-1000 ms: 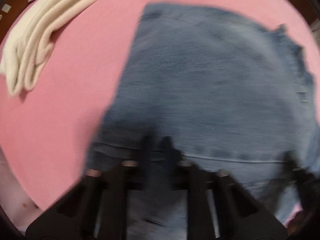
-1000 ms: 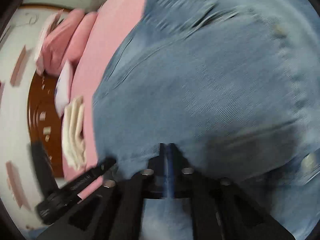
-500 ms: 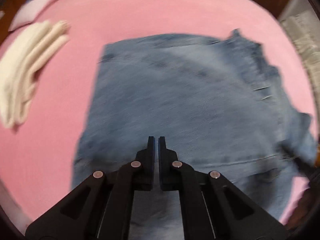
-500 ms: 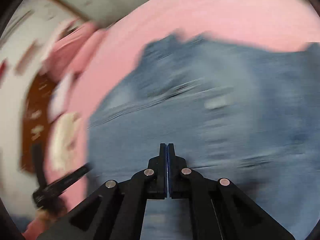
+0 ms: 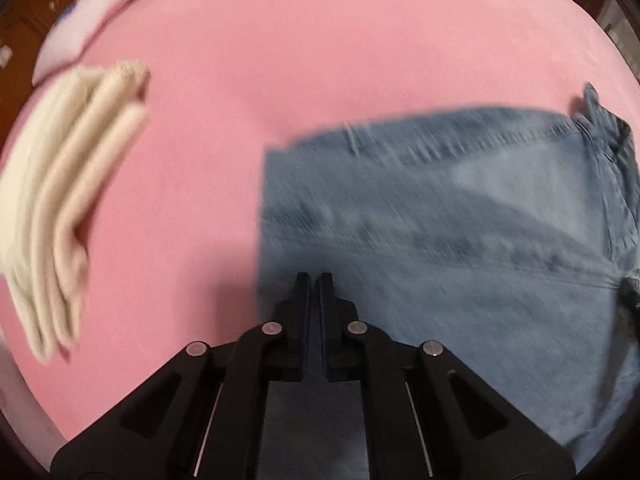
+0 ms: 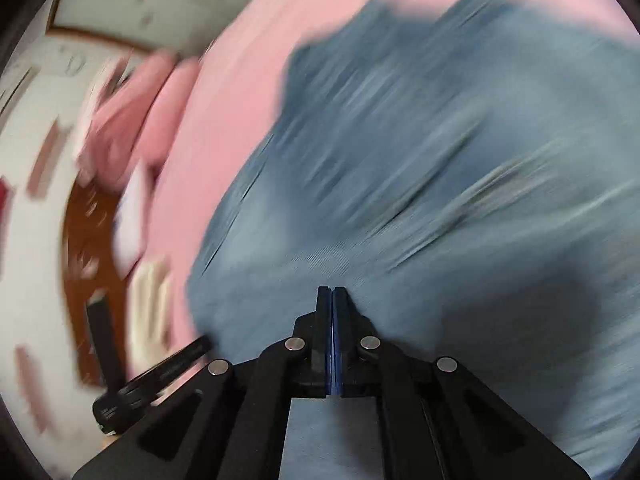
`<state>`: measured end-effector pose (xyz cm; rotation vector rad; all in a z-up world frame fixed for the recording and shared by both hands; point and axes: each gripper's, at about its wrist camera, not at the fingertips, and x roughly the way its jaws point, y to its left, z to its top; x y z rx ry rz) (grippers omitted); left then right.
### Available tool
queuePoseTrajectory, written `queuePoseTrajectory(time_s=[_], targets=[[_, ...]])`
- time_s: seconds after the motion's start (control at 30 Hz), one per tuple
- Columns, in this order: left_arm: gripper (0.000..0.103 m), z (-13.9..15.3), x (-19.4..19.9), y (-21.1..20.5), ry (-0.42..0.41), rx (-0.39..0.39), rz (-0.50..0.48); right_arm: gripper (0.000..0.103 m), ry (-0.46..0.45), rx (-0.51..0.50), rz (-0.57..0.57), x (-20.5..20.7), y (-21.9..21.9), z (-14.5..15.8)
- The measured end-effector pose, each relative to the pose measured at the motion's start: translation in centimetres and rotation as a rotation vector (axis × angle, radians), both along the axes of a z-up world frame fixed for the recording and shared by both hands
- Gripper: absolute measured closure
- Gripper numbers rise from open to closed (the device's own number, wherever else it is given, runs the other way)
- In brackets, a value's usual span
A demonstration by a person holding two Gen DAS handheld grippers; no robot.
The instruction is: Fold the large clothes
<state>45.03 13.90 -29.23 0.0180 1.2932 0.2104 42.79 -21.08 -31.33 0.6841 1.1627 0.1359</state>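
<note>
Since half a second ago the left gripper (image 5: 314, 280) has swung leftward: the folded jeans (image 5: 460, 240) that filled the middle of its view now sit to the right, and its tips hang over their left edge. Its jaws stand almost together, a thin slit between them, with nothing in it. The right gripper (image 6: 332, 292) has its jaws pressed flat together above the denim; whether any cloth is pinched there I cannot tell.

One pair of jeans lies on the pink bedsheet (image 5: 320, 60), folded into a rough rectangle. One stack of folded cream cloth (image 5: 60, 200) lies well apart to the left, and one pale pillow (image 5: 84, 28) beyond it at the bed's far corner.

Only the left view shows the jeans' straight left edge and the waistband end at right. Only the right view, heavily blurred, shows the pink pillows (image 6: 132, 108), the brown wooden headboard (image 6: 88, 248), the pale wall and the other gripper's black body (image 6: 156, 376) at lower left.
</note>
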Motion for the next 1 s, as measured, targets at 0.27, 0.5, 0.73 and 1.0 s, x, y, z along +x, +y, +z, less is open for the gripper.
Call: queuePoseTrajectory(time_s=[0.27, 0.5, 0.73, 1.0], targets=[[0.100, 0.3, -0.6, -1.1, -0.066, 0.134, -0.072, 0.102, -0.006, -0.090, -0.178, -2.5, -7.0, 0.6], [0.100, 3.8, -7.1, -0.2, -0.011, -0.022, -0.075, 0.089, 0.016, -0.238, -0.098, -9.2, -1.2, 6.5], [0.098, 7.4, -15.4, -0.6, 0.059, -0.101, -0.199, 0.065, 0.080, -0.321, 0.026, -19.1, 7.6, 8.6], [0.018, 13.0, -20.6, -4.5, 0.072, -0.168, -0.329, 0.020, 0.026, -0.331, 0.005, -25.4, 10.8, 15.3]])
